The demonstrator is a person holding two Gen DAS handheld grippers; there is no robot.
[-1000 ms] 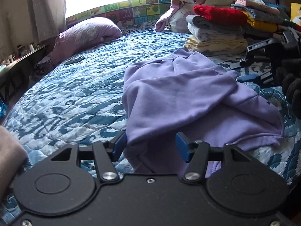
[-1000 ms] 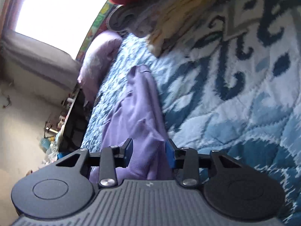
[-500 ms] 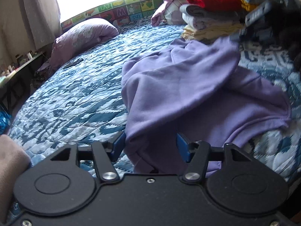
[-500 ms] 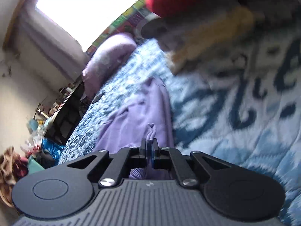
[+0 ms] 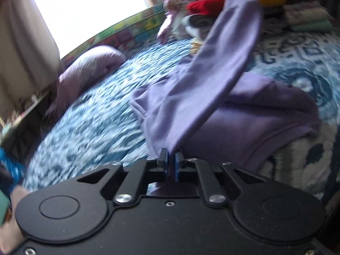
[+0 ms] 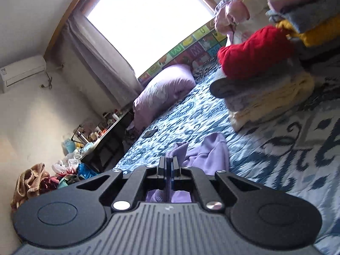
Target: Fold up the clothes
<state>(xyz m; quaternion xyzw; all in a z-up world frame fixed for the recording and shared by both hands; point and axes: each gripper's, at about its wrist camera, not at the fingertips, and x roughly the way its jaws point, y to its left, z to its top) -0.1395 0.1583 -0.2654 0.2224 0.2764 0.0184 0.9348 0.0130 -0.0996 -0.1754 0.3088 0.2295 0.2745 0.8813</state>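
Both tools pinch the purple sweatshirt (image 5: 212, 97): your left tool (image 5: 170, 161) its near edge, right tool (image 6: 169, 167) a raised corner above the bed (image 5: 89, 131). Lifting step; next, carry the fabric across evenly.

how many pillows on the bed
1 in view: a lilac pillow at the far end of the bed, below the window and against the alphabet-print panel. The clothes stack could hide another behind it.

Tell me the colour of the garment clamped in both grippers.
Plain lilac purple. The garment shows best in the left wrist view, stretched up from the bed.
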